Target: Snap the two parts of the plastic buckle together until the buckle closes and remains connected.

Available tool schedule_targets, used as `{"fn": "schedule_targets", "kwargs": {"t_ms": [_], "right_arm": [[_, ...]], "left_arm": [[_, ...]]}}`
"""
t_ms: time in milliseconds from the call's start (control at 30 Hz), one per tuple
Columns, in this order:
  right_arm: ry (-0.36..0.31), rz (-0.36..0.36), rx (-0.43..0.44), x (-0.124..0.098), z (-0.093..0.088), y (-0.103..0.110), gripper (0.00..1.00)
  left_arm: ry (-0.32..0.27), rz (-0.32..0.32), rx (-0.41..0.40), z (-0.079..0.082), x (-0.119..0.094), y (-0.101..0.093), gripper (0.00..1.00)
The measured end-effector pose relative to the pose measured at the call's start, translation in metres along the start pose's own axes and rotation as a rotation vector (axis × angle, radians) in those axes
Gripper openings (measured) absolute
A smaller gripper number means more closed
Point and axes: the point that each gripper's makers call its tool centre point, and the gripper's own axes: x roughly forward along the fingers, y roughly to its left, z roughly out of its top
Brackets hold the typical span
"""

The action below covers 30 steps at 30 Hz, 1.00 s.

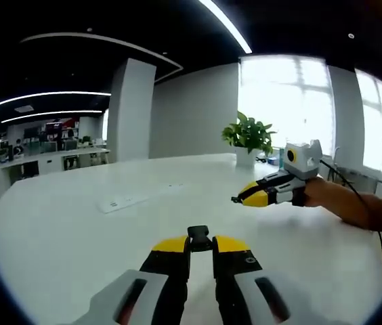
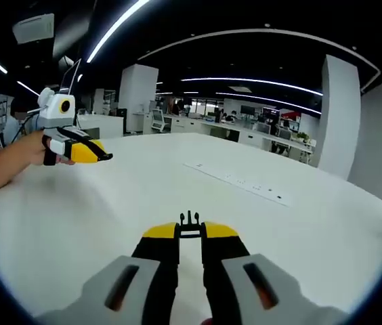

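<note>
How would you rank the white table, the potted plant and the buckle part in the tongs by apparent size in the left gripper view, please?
1. White table, by far the largest.
2. Potted plant.
3. Buckle part in the left tongs, smallest, even though it sits nearest the camera.
</note>
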Motion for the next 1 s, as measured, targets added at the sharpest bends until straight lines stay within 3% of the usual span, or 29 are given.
{"fn": "schedule_targets", "kwargs": {"t_ms": [267,400,467,567,800,1000], "right_arm": [[-0.008,0.044,0.009,0.001,0.002,0.012,0.1],[-0.009,0.043,0.009,0.0,0.003,0.011,0.1],[-0.013,0.058,0.02,-0.005,0.002,0.013,0.1],[-0.01,0.074,0.009,-0.015,0.0,0.02,0.1],[-0.025,0.099,0.003,-0.018,0.004,0.026,0.1],[0.006,0.196,-0.02,-0.016,-0.003,0.046,0.1]], "left_arm": [[0.062,0.019,0.026,-0.024,-0.006,-0.002,0.12],[0.053,-0.026,0.03,-0.021,-0.005,-0.011,0.12],[0.046,-0.071,0.068,-0.019,-0.005,-0.021,0.11],[0.041,-0.111,0.051,-0.016,-0.007,-0.031,0.11],[0.057,-0.118,0.022,-0.018,-0.01,-0.034,0.11],[0.076,-0.164,0.064,-0.023,-0.011,-0.045,0.11]]}}
